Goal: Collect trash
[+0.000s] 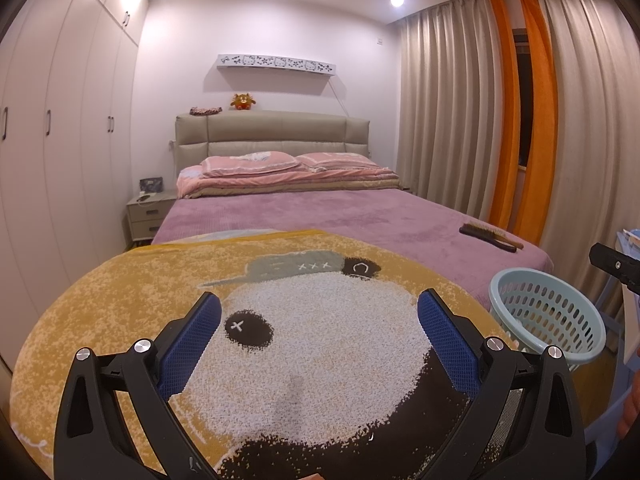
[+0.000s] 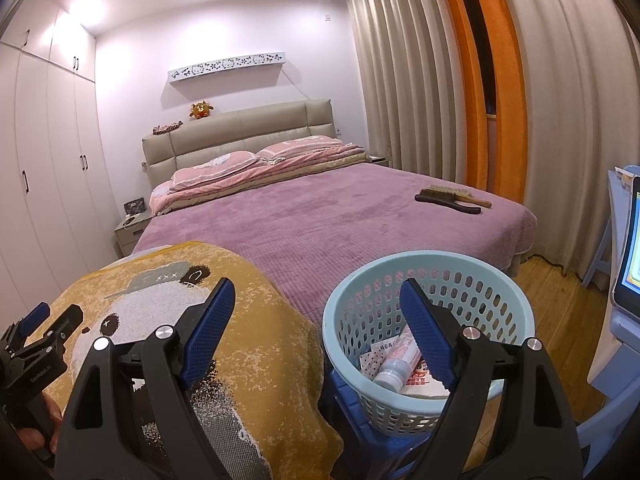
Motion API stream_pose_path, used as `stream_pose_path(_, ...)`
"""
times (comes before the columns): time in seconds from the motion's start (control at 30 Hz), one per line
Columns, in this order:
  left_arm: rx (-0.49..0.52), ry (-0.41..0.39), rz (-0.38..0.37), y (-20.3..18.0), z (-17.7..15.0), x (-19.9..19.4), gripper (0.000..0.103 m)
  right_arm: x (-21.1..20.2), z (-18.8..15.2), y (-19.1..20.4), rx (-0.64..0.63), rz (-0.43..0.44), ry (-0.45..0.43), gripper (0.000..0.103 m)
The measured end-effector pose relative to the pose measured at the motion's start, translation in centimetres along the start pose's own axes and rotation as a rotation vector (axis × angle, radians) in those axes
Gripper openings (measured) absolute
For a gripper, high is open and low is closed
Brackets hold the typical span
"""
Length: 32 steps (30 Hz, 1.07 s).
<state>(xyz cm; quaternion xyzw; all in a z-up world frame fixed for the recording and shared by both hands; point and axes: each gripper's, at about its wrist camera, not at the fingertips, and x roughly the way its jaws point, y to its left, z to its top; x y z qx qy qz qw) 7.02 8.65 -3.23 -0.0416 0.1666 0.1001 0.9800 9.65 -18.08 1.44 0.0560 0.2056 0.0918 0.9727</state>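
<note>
A pale blue perforated basket (image 2: 428, 276) stands on a blue stool beside the foot of the bed; it also shows in the left wrist view (image 1: 548, 312). Inside lie a white tube (image 2: 396, 368) and paper wrappers (image 2: 424, 382). My right gripper (image 2: 316, 300) is open and empty, just above the basket's left rim. My left gripper (image 1: 320, 312) is open and empty over the yellow bear blanket (image 1: 168, 300). The left gripper also shows at the left edge of the right wrist view (image 2: 48, 320).
A purple bed cover (image 2: 320, 220) holds two brushes (image 2: 452, 198) near its right edge. Pink pillows (image 1: 280, 162) lie at the headboard. White wardrobes (image 1: 60, 140) stand left, curtains (image 1: 460, 120) right, a nightstand (image 1: 148, 212) far left. A screen (image 2: 628, 248) sits at the right.
</note>
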Motion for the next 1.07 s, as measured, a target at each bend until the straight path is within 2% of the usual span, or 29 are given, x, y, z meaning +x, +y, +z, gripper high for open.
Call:
stream_pose_path(0.4, -0.001, -0.015, 0.044, 0.2, -0.2, -0.1, 0.096, 0.3, 0.1, 0.0, 0.005, 0.003, 0.011, 0.08)
stream_pose_path(0.57, 0.008, -0.026, 0.079, 0.1, -0.1, -0.2, 0.096, 0.3, 0.0, 0.0, 0.002, 0.006, 0.014, 0.08)
stream_pose_path(0.7, 0.009, -0.047, 0.136, 0.2, -0.1, -0.4, 0.096, 0.3, 0.0, 0.1, -0.004, -0.004, 0.008, 0.08)
stream_pose_path(1.07, -0.038, -0.01, 0.101, 1.1, 0.1, 0.0, 0.096, 0.3, 0.1, 0.0, 0.001, -0.006, 0.011, 0.08)
